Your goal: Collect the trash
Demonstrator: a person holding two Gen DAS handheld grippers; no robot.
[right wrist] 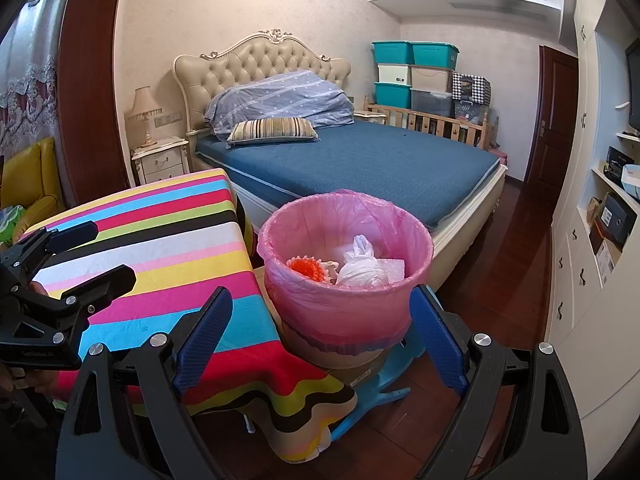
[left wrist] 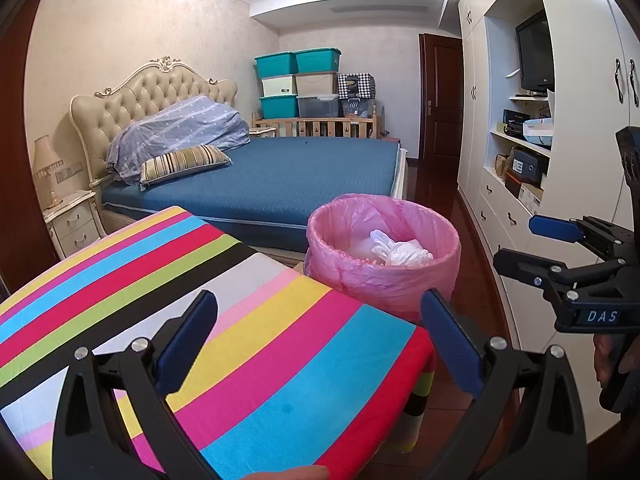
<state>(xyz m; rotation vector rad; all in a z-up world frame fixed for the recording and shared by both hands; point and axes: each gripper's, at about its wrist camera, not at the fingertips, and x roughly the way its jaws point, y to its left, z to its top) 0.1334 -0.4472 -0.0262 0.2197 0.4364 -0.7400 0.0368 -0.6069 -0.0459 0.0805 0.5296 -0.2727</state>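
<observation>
A round bin with a pink liner (right wrist: 344, 304) stands on the floor beside the striped table (right wrist: 160, 264). It holds a knotted white bag (right wrist: 362, 266), an orange spiky item (right wrist: 306, 268) and white foam pieces. The bin also shows in the left wrist view (left wrist: 384, 276), with the white bag (left wrist: 400, 252) inside. My left gripper (left wrist: 320, 328) is open and empty above the striped tablecloth (left wrist: 200, 320). My right gripper (right wrist: 320, 320) is open and empty, just in front of the bin. Each gripper shows in the other's view, right (left wrist: 516, 244) and left (right wrist: 108, 252).
A bed with a blue cover (right wrist: 360, 160) stands behind the bin. White cupboards with shelves (left wrist: 520, 184) line the right wall. A blue plastic stool (right wrist: 384, 376) lies under the bin. A nightstand with a lamp (right wrist: 160, 160) and stacked storage boxes (right wrist: 416, 76) stand at the back.
</observation>
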